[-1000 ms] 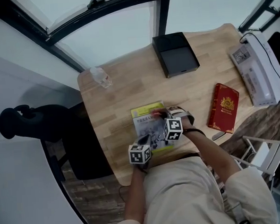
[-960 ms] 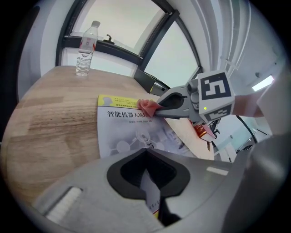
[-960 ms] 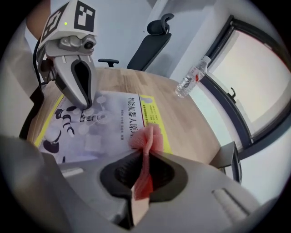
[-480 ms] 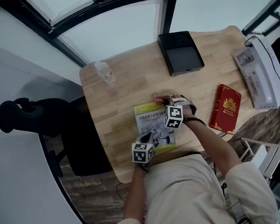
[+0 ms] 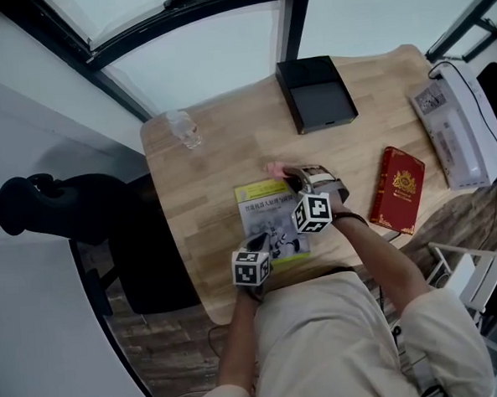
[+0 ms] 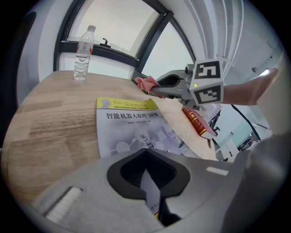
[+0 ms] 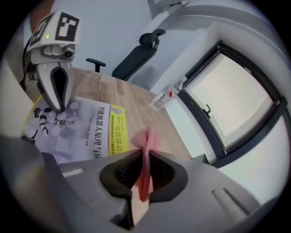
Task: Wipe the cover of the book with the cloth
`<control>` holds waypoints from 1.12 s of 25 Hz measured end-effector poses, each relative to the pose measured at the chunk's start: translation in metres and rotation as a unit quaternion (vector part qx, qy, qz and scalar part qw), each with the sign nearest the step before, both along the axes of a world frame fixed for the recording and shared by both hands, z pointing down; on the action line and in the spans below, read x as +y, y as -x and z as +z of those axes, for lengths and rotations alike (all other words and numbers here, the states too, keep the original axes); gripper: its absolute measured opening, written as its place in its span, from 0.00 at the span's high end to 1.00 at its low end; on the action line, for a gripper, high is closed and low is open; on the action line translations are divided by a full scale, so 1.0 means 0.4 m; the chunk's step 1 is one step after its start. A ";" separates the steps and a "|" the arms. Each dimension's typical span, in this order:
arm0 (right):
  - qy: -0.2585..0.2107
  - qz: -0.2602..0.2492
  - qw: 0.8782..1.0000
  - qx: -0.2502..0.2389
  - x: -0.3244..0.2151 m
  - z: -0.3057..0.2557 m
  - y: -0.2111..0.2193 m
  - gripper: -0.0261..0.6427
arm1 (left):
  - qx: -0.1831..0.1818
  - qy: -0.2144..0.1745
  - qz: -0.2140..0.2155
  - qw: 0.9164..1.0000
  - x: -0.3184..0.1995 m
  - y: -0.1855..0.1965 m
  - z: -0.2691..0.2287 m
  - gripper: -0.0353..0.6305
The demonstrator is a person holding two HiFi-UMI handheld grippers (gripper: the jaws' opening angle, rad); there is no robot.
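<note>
A book (image 5: 269, 220) with a yellow and grey-white cover lies flat near the front edge of the wooden table (image 5: 220, 145). My left gripper (image 5: 261, 244) is shut on the book's near edge; a sliver of the cover shows between its jaws in the left gripper view (image 6: 151, 193). My right gripper (image 5: 284, 174) is shut on a pink cloth (image 5: 272, 168), which hangs just past the book's far edge. The cloth (image 7: 147, 142) sticks out in a fold beyond the jaws, above the table beside the book's yellow band (image 7: 114, 129). The left gripper (image 7: 57, 105) stands on the cover.
A clear plastic bottle (image 5: 184, 132) stands at the table's far left corner. A black tray (image 5: 316, 94) sits at the far edge and a red book (image 5: 397, 189) lies to the right. A white device (image 5: 454, 130) sits on the right. A black chair (image 5: 73, 214) is left of the table.
My right gripper has carried the pink cloth from the middle of the cover away to past the book's far edge. The left gripper has stayed on the near edge.
</note>
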State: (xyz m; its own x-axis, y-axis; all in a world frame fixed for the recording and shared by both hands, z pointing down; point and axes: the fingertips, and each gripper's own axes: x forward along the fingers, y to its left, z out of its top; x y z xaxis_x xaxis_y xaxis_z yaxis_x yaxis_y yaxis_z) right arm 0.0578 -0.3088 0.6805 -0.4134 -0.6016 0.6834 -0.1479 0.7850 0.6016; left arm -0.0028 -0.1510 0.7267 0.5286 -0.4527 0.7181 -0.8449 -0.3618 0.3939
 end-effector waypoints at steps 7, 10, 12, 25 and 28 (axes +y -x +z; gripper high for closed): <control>0.097 -0.020 0.992 0.073 0.134 0.148 -0.016 0.92 | -0.008 -0.008 0.000 1.000 -0.002 -0.005 -0.001 0.94; 0.124 -0.021 0.990 0.064 0.155 0.140 -0.015 0.92 | -0.019 -0.015 0.000 1.000 -0.001 -0.001 -0.003 0.94; 0.136 -0.038 0.988 0.071 0.181 0.140 -0.017 0.92 | -0.026 -0.019 -0.001 0.999 0.003 -0.001 -0.002 0.94; 0.174 -0.080 0.979 0.075 0.378 0.144 -0.037 0.92 | -0.038 -0.025 -0.001 0.999 0.005 0.000 0.000 0.94; 0.180 -0.094 0.976 0.078 0.432 0.145 -0.038 0.91 | -0.037 -0.026 -0.001 0.999 0.003 -0.001 -0.001 0.94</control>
